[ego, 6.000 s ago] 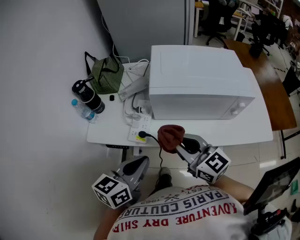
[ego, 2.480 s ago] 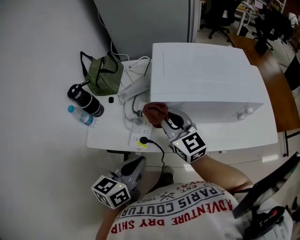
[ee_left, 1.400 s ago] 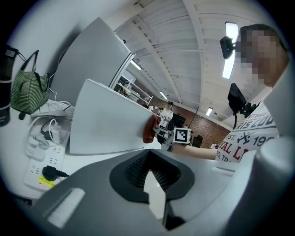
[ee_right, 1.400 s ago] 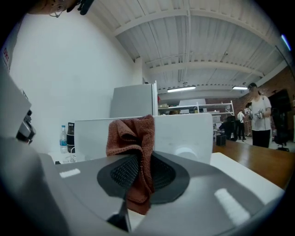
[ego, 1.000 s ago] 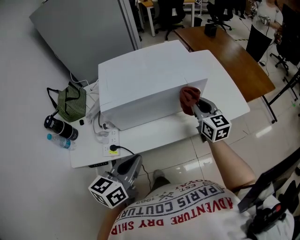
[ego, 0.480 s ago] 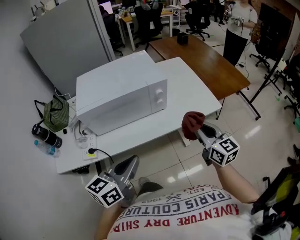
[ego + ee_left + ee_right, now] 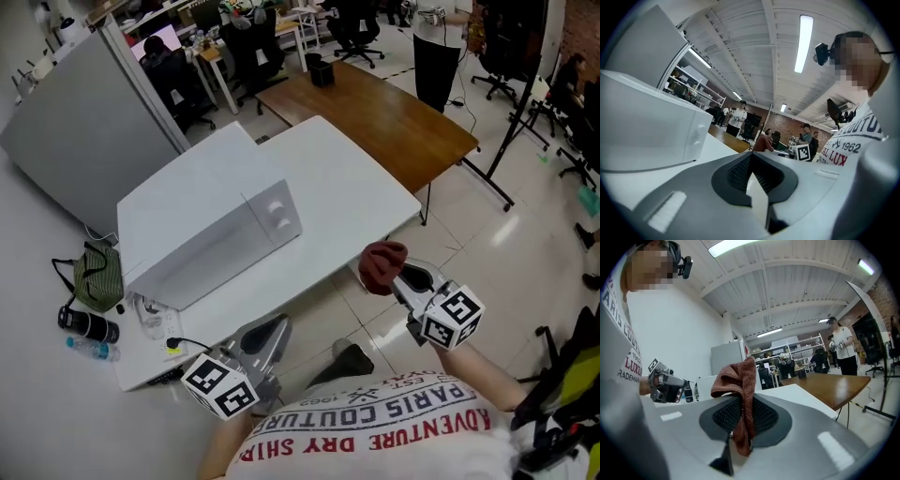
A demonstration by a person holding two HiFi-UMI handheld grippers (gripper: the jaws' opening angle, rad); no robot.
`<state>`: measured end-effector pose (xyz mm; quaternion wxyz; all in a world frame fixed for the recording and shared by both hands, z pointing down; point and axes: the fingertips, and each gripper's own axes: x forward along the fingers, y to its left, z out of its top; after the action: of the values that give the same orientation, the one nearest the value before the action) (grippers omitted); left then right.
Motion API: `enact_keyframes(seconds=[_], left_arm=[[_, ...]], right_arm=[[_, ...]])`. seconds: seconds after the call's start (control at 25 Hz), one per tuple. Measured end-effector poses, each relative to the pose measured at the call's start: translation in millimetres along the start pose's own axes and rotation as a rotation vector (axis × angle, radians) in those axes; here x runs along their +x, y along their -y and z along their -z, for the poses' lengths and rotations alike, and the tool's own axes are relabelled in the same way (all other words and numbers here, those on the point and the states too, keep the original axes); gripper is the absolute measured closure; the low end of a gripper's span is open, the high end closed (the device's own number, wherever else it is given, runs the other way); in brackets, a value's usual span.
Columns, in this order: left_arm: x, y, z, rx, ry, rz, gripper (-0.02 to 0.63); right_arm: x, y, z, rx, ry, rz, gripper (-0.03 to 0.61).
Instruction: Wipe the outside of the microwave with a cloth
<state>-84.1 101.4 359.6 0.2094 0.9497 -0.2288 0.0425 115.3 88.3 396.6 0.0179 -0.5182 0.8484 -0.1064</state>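
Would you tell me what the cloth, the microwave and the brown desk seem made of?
Cloth: soft terry or microfibre, judging by its nubby matte pile.
Microwave: smooth white casing, painted metal or plastic; unclear which.
Brown desk: wood or wood-look laminate, streaky grain, slight sheen.

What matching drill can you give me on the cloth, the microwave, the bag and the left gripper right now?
Things:
1 reddish-brown terry cloth
2 white box-shaped microwave
3 left gripper
4 green striped fabric bag

States:
A shut, empty
B middle of the white table
C clamped in the right gripper
D left end of that table

Pairs: 1-C; 2-B; 3-A; 4-D
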Motion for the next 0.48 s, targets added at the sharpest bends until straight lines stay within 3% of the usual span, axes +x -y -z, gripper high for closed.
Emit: enact_keyframes(seconds=[0.28,0.48], left_arm=[[76.8,-71.4,-32.1,0.008,-0.047,0.016,0.607],[117.3,-97.7,-59.6,0.042,-0.08,0.079,0.607]], right_arm=[[78.0,40.3,-6.4,-0.027,-0.036,-0.106,0.528],[130.0,49.4,-22.4,-0.058,-0.049,-0.176,0.528]])
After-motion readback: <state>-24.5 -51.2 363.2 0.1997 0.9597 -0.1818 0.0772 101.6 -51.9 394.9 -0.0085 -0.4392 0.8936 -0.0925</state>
